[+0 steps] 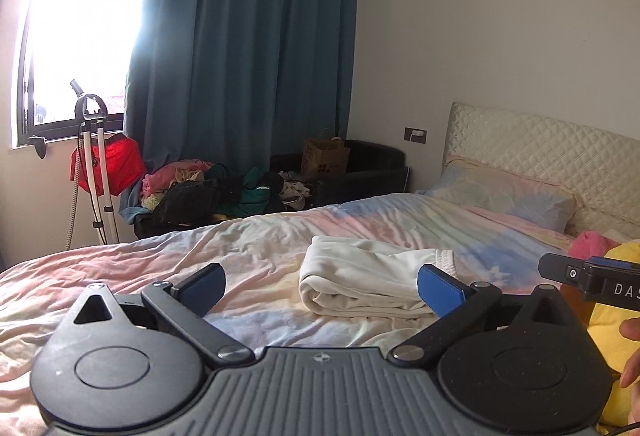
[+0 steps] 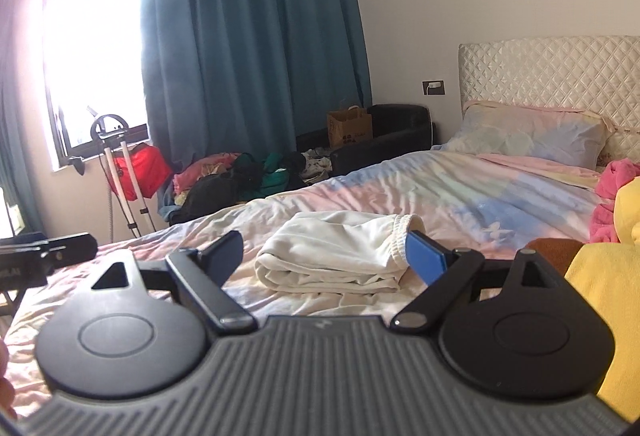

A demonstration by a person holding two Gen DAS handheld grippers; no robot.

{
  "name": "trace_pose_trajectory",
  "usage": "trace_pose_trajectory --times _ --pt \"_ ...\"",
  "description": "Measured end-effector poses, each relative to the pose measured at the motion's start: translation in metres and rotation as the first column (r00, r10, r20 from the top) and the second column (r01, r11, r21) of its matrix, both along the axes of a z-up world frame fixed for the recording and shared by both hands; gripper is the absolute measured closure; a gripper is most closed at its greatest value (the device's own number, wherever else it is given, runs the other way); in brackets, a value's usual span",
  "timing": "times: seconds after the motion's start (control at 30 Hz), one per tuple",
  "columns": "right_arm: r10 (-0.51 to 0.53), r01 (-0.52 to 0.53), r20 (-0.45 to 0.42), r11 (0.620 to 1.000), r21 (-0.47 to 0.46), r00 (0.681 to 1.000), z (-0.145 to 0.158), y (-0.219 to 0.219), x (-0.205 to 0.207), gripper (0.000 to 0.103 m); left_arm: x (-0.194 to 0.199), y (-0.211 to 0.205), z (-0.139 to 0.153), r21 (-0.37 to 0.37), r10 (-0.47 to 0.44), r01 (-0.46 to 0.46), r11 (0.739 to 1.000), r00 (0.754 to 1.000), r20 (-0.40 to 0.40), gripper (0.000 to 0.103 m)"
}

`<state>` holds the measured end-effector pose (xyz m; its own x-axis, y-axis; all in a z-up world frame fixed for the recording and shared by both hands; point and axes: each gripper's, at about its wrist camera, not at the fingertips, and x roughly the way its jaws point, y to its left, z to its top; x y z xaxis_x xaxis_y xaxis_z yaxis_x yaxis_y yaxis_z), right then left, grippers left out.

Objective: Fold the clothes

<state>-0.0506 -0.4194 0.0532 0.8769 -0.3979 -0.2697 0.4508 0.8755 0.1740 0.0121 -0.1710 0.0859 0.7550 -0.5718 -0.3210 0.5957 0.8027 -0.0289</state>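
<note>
A folded white garment [image 1: 372, 278] with an elastic waistband lies on the pastel bedspread [image 1: 200, 252]; it also shows in the right wrist view [image 2: 336, 256]. My left gripper [image 1: 322, 286] is open and empty, held just short of the garment. My right gripper [image 2: 326, 256] is open and empty, also just short of it. The right gripper's body shows at the right edge of the left wrist view [image 1: 592, 276]. Yellow clothing [image 2: 600, 300] and a pink garment [image 2: 616, 191] lie to the right on the bed.
A pillow [image 2: 532, 135] and quilted headboard [image 2: 552, 71] are at the far right. Beyond the bed are a pile of clothes [image 1: 208, 191], a black chair with a paper bag [image 1: 324, 155], a garment steamer stand [image 1: 94, 163], a blue curtain [image 1: 248, 43] and a window.
</note>
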Motion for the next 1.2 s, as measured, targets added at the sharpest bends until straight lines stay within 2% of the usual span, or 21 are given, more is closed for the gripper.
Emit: trace_pose_trajectory --times 0.2,0.33,0.53,0.7,0.9,1.2 --pt "-0.022 0.022 -0.024 1.000 0.021 0.999 -0.037 0.004 0.003 0.014 0.004 0.011 -0.038 0.015 0.029 -0.029 0.999 1.000 -0.009 0.000" --pt "-0.030 0.029 -0.044 0.999 -0.016 0.999 -0.052 0.013 0.009 0.014 0.011 0.016 -0.051 -0.011 0.037 -0.038 0.999 0.999 -0.032 0.000" --pt "-0.038 0.034 -0.059 0.997 -0.066 0.998 -0.060 0.023 0.017 0.014 0.010 0.011 -0.057 -0.008 0.047 -0.047 0.999 0.999 0.000 0.000" --pt "-0.059 0.052 -0.077 0.994 -0.093 0.995 -0.064 0.028 0.020 0.014 0.011 0.009 -0.060 0.003 0.047 -0.047 0.999 0.999 -0.009 0.000" --pt "-0.067 0.063 -0.079 0.996 -0.055 0.995 -0.065 0.020 0.020 0.014 0.012 0.010 -0.061 0.008 0.055 -0.055 0.998 0.998 -0.014 0.000" --pt "-0.054 0.046 -0.099 0.996 -0.077 0.994 -0.067 0.024 0.024 0.014 0.012 0.010 -0.063 0.013 0.065 -0.065 0.998 0.998 -0.017 0.000"
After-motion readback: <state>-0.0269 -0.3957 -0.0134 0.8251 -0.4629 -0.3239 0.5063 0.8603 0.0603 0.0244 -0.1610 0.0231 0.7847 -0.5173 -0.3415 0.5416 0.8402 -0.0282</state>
